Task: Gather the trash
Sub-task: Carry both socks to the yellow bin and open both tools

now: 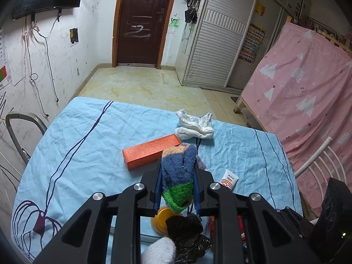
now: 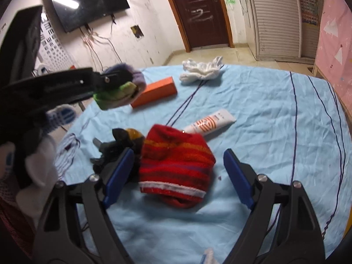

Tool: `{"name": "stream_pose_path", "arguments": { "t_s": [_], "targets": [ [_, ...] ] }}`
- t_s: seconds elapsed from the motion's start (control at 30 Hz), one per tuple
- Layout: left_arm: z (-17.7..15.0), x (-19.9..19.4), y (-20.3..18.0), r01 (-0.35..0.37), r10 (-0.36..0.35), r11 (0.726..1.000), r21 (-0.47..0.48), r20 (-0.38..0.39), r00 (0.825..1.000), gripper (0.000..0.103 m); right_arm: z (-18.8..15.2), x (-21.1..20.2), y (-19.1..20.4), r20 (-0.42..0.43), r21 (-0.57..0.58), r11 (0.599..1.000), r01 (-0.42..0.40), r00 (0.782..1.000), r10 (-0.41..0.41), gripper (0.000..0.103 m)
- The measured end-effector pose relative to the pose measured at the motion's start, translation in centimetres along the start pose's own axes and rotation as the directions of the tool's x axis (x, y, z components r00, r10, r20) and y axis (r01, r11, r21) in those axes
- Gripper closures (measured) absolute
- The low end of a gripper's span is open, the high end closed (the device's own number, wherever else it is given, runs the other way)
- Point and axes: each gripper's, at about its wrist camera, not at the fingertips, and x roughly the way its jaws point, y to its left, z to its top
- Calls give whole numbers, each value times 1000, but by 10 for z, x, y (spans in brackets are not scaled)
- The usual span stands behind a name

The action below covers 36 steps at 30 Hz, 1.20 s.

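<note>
Nearest the right wrist camera, the right gripper [image 2: 178,176] stands wide open, its blue pads either side of a red striped sock [image 2: 176,162] lying on the blue tablecloth [image 2: 264,114], neither pad pressing it. Left gripper [image 1: 177,173] is clamped on a blue-green sock [image 1: 179,176]. From the red sock, black crumpled plastic [image 2: 110,151] lies at nine o'clock, a white tube [image 2: 211,121] at one, an orange box [image 2: 156,91] at eleven, white cloth [image 2: 201,69] at twelve.

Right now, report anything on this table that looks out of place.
Socks sit among the trash: a red striped sock lies bunched between the open right gripper's jaws, and the left gripper holds a blue-green one. A crumpled white tissue lies at the far edge.
</note>
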Motion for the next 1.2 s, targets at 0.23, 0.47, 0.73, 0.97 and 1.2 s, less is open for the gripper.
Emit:
{"name": "stream_pose_path", "arguments": {
  "t_s": [0.23, 0.47, 0.73, 0.97, 1.2],
  "targets": [
    [-4, -5, -1, 19, -19, 1000, 3, 2, 1000, 90, -3, 3, 9, 1, -49, 997, 63, 998, -63, 70],
    [-6, -11, -6, 38, -38, 999, 19, 5, 999, 90, -7, -13, 9, 90, -42, 992, 119, 989, -115, 87],
    [-10, -21, -19, 46, -47, 998, 41, 20, 999, 90, -10, -47, -10, 190, 42, 994, 102, 976, -108, 91],
    [-17, -31, -50, 139, -143, 986, 96, 44, 989, 90, -18, -91, -45, 278, 137, 984, 112, 949, -147, 91],
    [-30, -50, -97, 257, -282, 942, 214, 95, 955, 90, -34, -138, -81, 352, 222, 963, 151, 909, -224, 90]
  ]
}}
